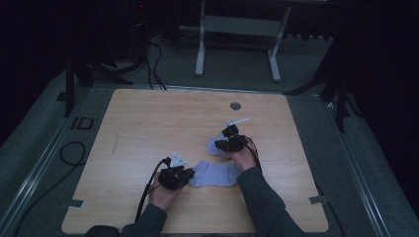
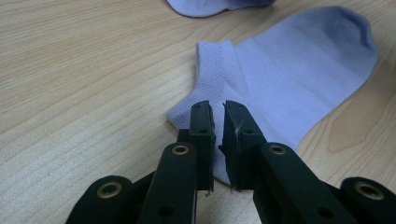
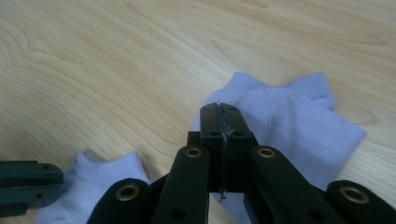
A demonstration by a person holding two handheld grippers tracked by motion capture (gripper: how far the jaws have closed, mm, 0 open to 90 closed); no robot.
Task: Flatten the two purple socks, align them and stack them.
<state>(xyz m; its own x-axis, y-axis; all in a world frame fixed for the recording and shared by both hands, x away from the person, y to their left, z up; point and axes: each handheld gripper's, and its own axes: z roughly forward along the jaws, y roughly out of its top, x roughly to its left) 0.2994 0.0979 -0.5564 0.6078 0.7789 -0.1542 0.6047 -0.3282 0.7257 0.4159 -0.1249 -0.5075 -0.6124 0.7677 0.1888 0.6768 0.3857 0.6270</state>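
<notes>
1. Wooden desk (image 1: 148, 123), dim room; two lilac socks near front edge, right of centre.
2. Near sock (image 2: 299, 70): soft, light, limp; best pinched at ribbed cuff.
3. Left gripper (image 2: 218, 116) slightly parted over cuff; right gripper (image 3: 221, 114) closed, apparently pinching far sock (image 3: 289, 121).

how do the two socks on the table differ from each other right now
The near sock lies flat and spread out by the left gripper; the far sock looks bunched under the right gripper. In the gripper views, the left gripper's jaws stand slightly apart over the near sock's edge, while the right's are pressed together over the far sock. Both are light purple ankle socks.
</notes>
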